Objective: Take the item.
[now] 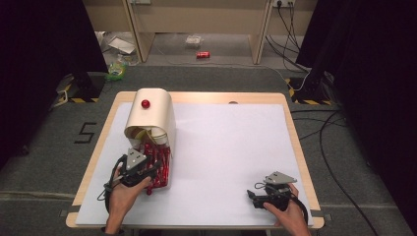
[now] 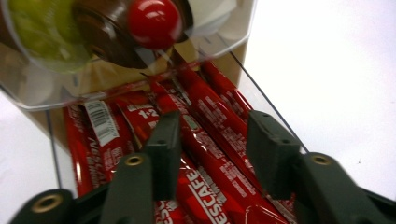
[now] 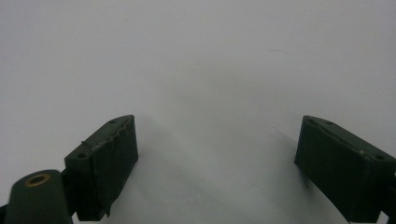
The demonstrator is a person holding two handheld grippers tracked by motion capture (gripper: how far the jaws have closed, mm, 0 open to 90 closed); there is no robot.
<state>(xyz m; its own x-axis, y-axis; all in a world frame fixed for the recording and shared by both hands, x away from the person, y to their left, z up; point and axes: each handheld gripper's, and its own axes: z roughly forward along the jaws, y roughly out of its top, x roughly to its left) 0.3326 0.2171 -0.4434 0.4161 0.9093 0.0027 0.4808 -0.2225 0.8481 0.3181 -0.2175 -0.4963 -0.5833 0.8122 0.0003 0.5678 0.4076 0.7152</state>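
Observation:
A cream dispenser box [image 1: 150, 115] with a red knob [image 1: 145, 103] stands at the table's left. Red coffee stick packets [image 1: 163, 164] lie in its clear tray at the front. My left gripper [image 1: 153, 169] is down over those packets. In the left gripper view its jaws [image 2: 215, 121] straddle a couple of red sticks [image 2: 210, 144] with a moderate gap, and I see no pad pressing on them. The red knob [image 2: 154, 21] on the clear flap hangs just beyond. My right gripper [image 1: 252, 197] rests near the table's front right, open [image 3: 217, 121] over bare white surface.
A white sheet [image 1: 231, 147] covers the wooden table [image 1: 295, 142]. On the floor beyond lie a red can [image 1: 203, 54] and some litter, and cables [image 1: 324, 137] run along the right side.

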